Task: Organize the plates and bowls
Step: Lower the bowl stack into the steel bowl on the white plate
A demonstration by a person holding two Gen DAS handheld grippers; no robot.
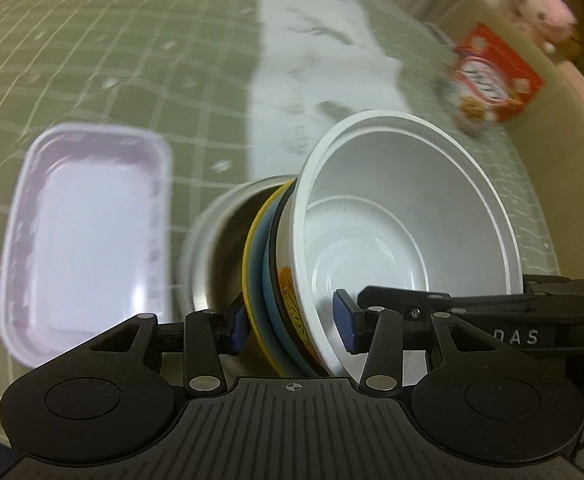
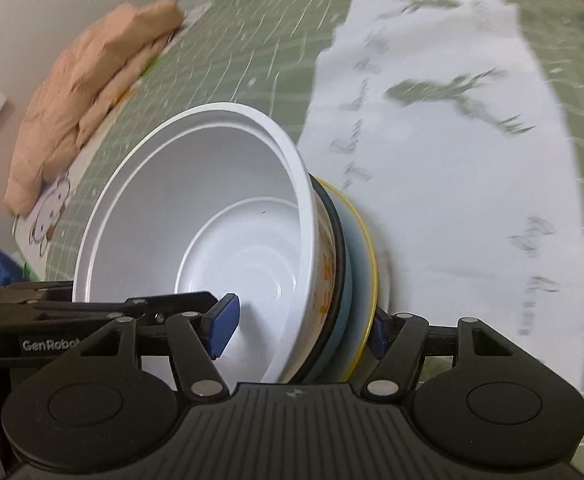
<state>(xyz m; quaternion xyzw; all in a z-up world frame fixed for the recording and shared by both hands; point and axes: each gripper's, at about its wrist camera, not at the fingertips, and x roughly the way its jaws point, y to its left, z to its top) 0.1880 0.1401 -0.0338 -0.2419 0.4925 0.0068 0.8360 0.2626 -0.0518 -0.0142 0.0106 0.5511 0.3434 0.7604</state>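
Gripping the nested stack point(image 1: 292, 280) at its rim, the left gripper point(image 1: 292, 320) is being seen above the green mat point(image 1: 111, 80), beside a lilac tray point(image 1: 87, 232). Opposite, the same stack point(image 2: 332, 280) is being clamped by the right gripper point(image 2: 300, 328), tilted over white paper point(image 2: 452, 200).

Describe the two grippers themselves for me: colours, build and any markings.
Both grippers, left gripper and right gripper, are matte black with ribbed bodies, silver rivets on scissor-like linkages, and blue pads on the jaws. Each view shows the other gripper's white lettering: "DAS", and "GenRobot".
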